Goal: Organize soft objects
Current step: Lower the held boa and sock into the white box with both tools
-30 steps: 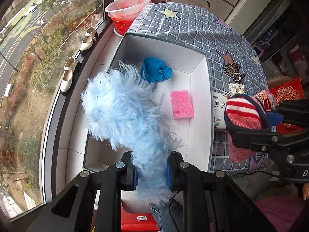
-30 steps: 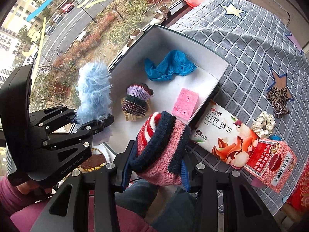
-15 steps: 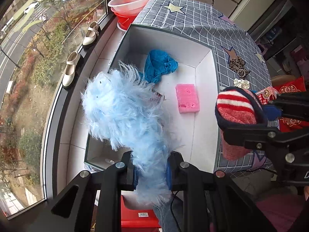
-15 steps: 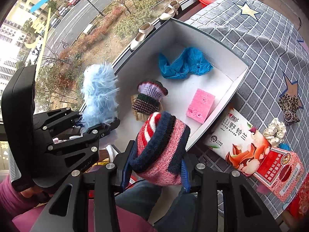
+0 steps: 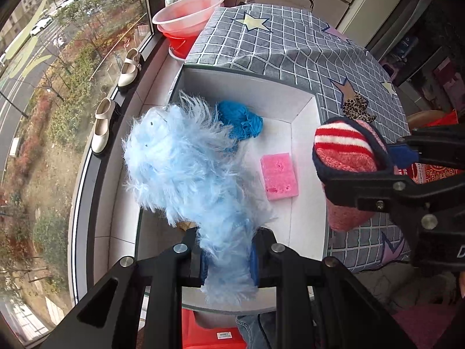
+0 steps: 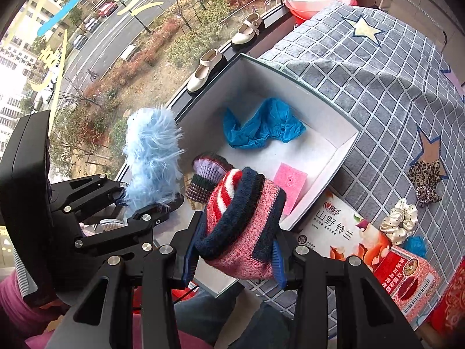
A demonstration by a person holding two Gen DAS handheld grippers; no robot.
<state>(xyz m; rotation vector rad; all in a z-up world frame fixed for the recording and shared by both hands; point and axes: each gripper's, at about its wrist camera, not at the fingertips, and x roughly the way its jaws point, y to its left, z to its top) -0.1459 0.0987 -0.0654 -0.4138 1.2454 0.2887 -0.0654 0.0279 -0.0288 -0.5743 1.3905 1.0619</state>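
My left gripper is shut on a fluffy light-blue fur piece, held over the near left part of the white box. The same fur piece shows in the right wrist view at the box's left edge. My right gripper is shut on a rolled pink, navy and red-striped knit sock, above the box's near right corner. Inside the box lie a blue cloth, a pink sponge and a purple striped knit roll.
The box stands on a grey checked tablecloth by a window sill with beige shoes. A leopard scrunchie, a cream scrunchie, a printed packet and a red carton lie right of the box. A pink basin sits far back.
Both grippers have shifted with their loads towards the box's near edge; the box and table now appear further right and lower in both views. Both grips are unchanged.
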